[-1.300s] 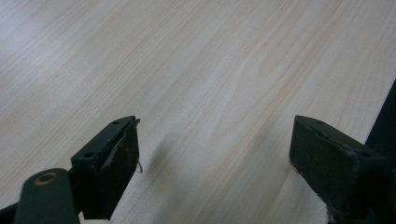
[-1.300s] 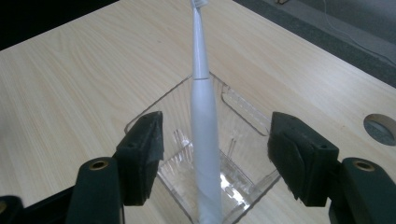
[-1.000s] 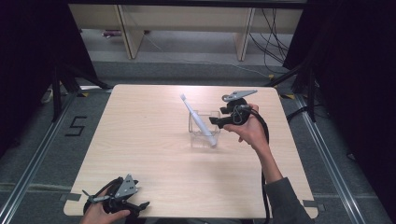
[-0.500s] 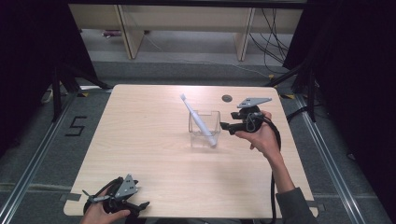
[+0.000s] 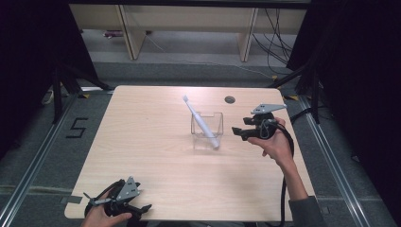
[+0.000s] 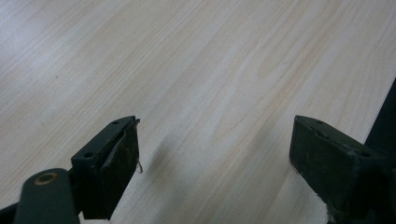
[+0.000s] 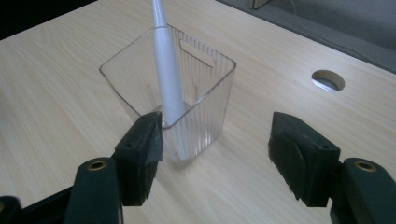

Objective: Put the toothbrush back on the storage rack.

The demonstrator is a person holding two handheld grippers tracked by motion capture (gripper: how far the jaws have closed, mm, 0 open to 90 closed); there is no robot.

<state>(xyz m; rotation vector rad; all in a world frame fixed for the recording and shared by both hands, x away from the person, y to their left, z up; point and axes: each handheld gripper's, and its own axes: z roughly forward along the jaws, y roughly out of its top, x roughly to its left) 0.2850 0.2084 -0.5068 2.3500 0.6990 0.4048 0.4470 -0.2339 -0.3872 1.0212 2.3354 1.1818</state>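
Now we see a white toothbrush [image 5: 201, 122] standing slanted in a clear cup [image 5: 207, 130] near the middle of the counter [image 5: 142, 142]. From the high view its long axis runs on a diagonal: the thick handle end sits low at the near right of the cup, and the thin head end rises past the cup's far left rim, pointing up and away toward the far left of the counter. From the right gripper view the toothbrush [image 7: 164, 79] leans on the cup [image 7: 196, 88], its lower end down at the floor of the ribbed cup, the upper end running out of the top of the picture. Our right gripper [image 5: 242, 132] hangs just beside the cup on its right, jaws pointed at it, standing wide apart with nothing between them; the cup lies ahead of them, nearer one jaw, not touched as far as we can tell. A round hole [image 5: 230, 100] in the counter lies beyond the cup on the far side. Our left gripper [image 5: 142, 208] rests at the near left edge of the counter, well apart from the cup; its jaws gape wide over bare wood, holding nothing.
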